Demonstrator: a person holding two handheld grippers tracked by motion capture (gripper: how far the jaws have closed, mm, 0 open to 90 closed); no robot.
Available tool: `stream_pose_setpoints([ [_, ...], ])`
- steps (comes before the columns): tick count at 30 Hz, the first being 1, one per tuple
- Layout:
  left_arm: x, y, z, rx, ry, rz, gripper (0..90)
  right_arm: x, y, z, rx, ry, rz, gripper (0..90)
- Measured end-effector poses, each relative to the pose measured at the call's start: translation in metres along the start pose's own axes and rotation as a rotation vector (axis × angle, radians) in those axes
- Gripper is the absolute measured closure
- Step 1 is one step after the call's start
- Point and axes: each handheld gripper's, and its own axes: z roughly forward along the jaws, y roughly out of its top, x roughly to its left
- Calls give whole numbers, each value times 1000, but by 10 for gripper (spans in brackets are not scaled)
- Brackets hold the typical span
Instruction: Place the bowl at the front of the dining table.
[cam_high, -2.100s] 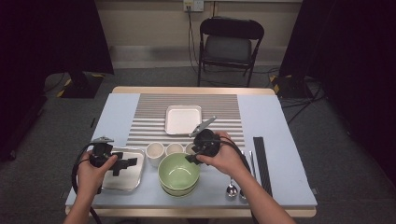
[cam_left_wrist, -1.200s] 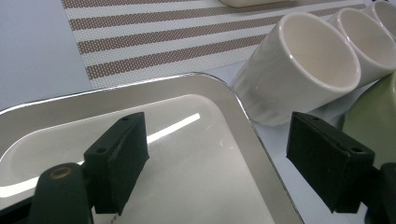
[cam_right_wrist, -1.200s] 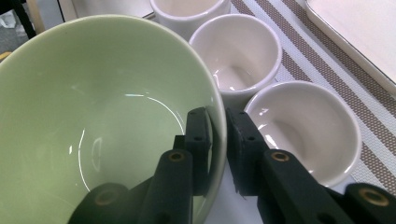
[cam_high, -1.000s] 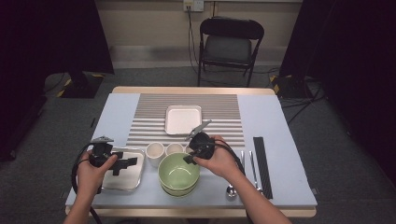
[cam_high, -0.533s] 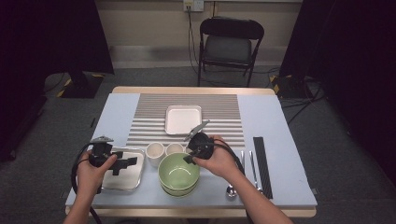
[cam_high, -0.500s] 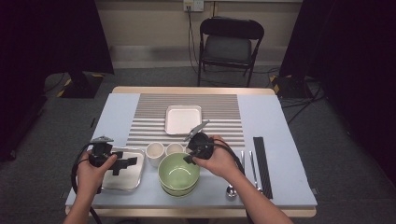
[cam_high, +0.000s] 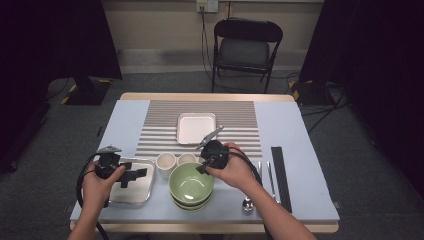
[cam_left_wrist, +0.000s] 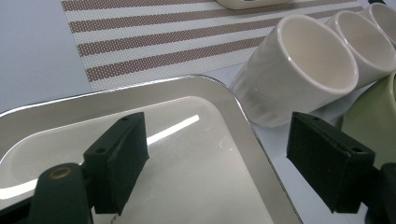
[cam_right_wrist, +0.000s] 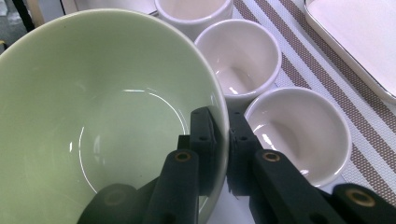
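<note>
Right tool (cam_right_wrist: 220, 140) clamps the green bowl (cam_right_wrist: 93, 116) rim.

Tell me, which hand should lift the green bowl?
The right. Its gripper is already shut on the green bowl's rim, one jaw inside and one outside. The left gripper hangs open over the metal tray.

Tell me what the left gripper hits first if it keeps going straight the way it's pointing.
Likely the nearest white cup: the left gripper, jaws open, hangs over the steel tray and points past its corner toward that cup. Depth is unclear; a lower line would meet the tray's rim first.
</note>
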Motion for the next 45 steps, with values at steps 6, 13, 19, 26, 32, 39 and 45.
stream_pose_setpoints([
  [6, 1, 0, 0, 2, 1, 0, 203, 0, 2, -3, -3, 4, -2, 841],
  [13, 1, 0, 0, 0, 0, -1, 203, 1, 9, -12, 2, -5, -11, 854],
  [19, 1, 0, 0, -4, -4, -8, 202, 0, 11, -13, 9, -1, -1, 854],
  [26, 1, 0, 1, -1, -5, -3, 203, -8, 14, -23, -13, 32, 34, 854],
  [32, 1, 0, 1, -3, -5, -7, 202, -13, 16, -29, -24, 50, 56, 854],
  [39, 1, -1, 1, -3, -8, -8, 203, -15, 21, -34, -22, 68, 65, 854],
  [45, 2, -1, 0, -7, -8, -13, 203, -19, 26, -38, -25, 72, 71, 854],
])
